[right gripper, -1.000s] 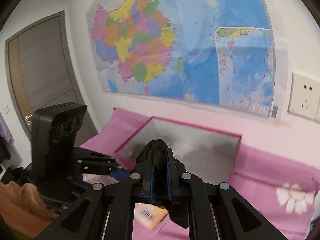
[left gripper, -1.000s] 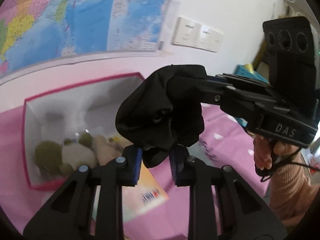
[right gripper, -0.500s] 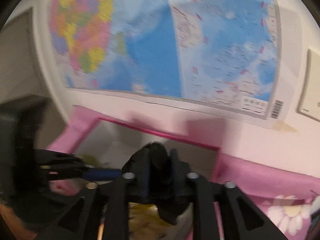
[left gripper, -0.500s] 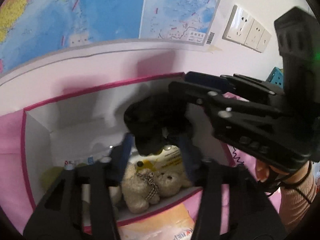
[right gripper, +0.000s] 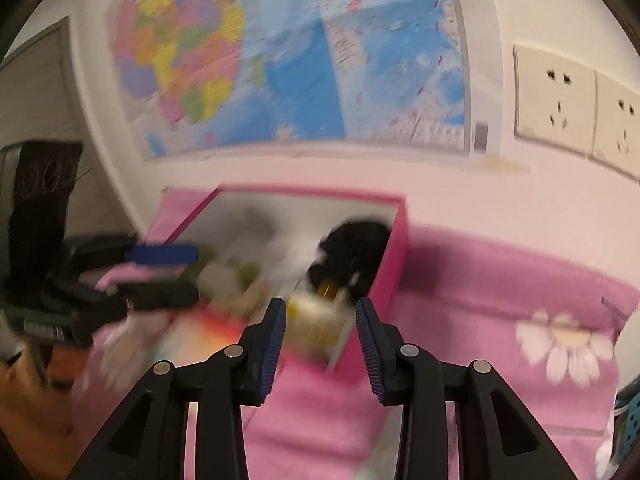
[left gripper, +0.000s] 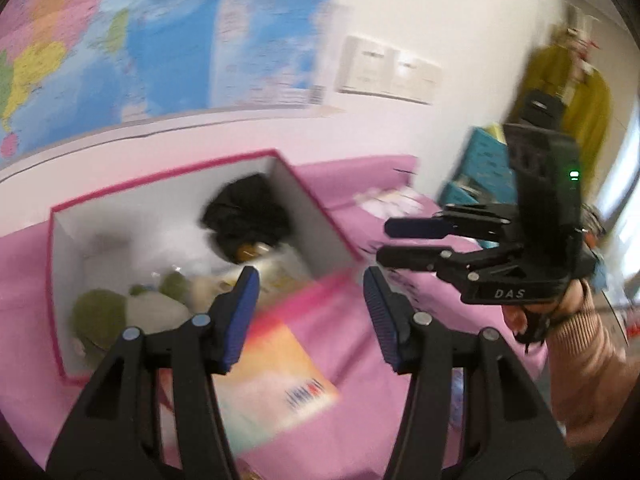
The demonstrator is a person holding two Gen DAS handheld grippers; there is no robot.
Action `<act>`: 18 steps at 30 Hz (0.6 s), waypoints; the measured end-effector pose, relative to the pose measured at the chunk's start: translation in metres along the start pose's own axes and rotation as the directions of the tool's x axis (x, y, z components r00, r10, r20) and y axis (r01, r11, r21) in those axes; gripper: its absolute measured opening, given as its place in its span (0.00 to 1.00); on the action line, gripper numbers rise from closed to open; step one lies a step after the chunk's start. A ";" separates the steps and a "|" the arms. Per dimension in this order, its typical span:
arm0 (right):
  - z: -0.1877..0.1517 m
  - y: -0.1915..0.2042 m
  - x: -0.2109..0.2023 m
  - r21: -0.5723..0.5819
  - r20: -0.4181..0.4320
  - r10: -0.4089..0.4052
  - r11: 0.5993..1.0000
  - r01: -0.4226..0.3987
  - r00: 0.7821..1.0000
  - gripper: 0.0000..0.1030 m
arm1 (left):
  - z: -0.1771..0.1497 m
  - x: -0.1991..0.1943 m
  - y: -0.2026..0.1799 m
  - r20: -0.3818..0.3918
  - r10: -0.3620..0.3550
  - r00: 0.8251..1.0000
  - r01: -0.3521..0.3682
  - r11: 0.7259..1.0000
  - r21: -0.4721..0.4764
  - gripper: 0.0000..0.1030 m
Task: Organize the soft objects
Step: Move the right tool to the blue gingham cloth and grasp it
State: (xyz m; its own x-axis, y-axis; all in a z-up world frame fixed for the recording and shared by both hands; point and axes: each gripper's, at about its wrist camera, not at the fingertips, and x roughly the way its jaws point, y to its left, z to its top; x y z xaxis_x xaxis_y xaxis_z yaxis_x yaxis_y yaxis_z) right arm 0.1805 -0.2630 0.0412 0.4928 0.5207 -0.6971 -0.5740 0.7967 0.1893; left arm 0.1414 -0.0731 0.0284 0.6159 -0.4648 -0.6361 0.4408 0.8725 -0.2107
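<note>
A black soft cloth bundle (left gripper: 246, 216) lies inside the pink-rimmed box (left gripper: 160, 174), in its far right corner; it also shows in the right wrist view (right gripper: 354, 250). Plush toys, one green (left gripper: 100, 316), lie at the box's near left. My left gripper (left gripper: 308, 300) is open and empty, just in front of the box. My right gripper (right gripper: 320, 330) is open and empty near the box's (right gripper: 394, 256) right wall; it also shows in the left wrist view (left gripper: 404, 242). Both views are blurred by motion.
A colourful booklet (left gripper: 276, 384) lies on the pink flowered cloth (right gripper: 520, 312) in front of the box. A wall map (right gripper: 280, 52) and wall sockets (right gripper: 572, 108) are behind. A teal crate (left gripper: 480, 164) stands at the right.
The right gripper carried the black bundle over the box, opened and let it go into the far right corner. Both grippers have pulled back from the box and now stand open.
</note>
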 end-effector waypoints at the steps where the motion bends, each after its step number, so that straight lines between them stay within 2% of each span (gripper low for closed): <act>1: -0.007 0.002 -0.004 -0.012 -0.018 0.012 1.000 -0.013 1.000 0.37 | -0.005 -0.001 -0.007 -0.005 -0.017 1.000 0.018 1.000 0.012 0.54; 4: -0.040 0.009 -0.027 -0.047 -0.088 0.047 0.998 -0.051 0.995 0.47 | -0.024 -0.001 -0.023 -0.038 -0.077 0.996 0.078 0.996 0.035 0.55; 8: -0.087 0.014 -0.039 -0.064 -0.204 0.052 0.996 -0.066 0.978 0.48 | -0.051 0.007 -0.039 -0.097 -0.130 0.987 0.135 0.990 0.050 0.54; 10: -0.112 0.011 -0.045 -0.041 -0.254 0.048 0.997 -0.061 0.966 0.48 | -0.063 0.011 -0.044 -0.128 -0.176 0.976 0.182 0.982 0.041 0.54; 13: -0.141 0.005 -0.052 0.007 -0.296 0.062 0.998 -0.063 0.953 0.49 | -0.078 0.015 -0.051 -0.160 -0.209 0.965 0.216 0.976 0.031 0.54; 18: -0.176 0.000 -0.049 0.059 -0.353 0.061 0.997 -0.042 0.933 0.55 | -0.091 0.025 -0.058 -0.198 -0.253 0.947 0.259 0.966 0.002 0.54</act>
State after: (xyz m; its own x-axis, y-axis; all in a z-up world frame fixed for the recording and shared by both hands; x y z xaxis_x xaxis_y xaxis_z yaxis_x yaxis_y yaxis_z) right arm 0.0411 -0.3422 -0.0465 0.1941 0.4259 -0.8837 -0.5545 0.7907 0.2594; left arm 0.0714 -0.1216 -0.0428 0.3422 -0.6311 -0.6961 0.5863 0.7224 -0.3667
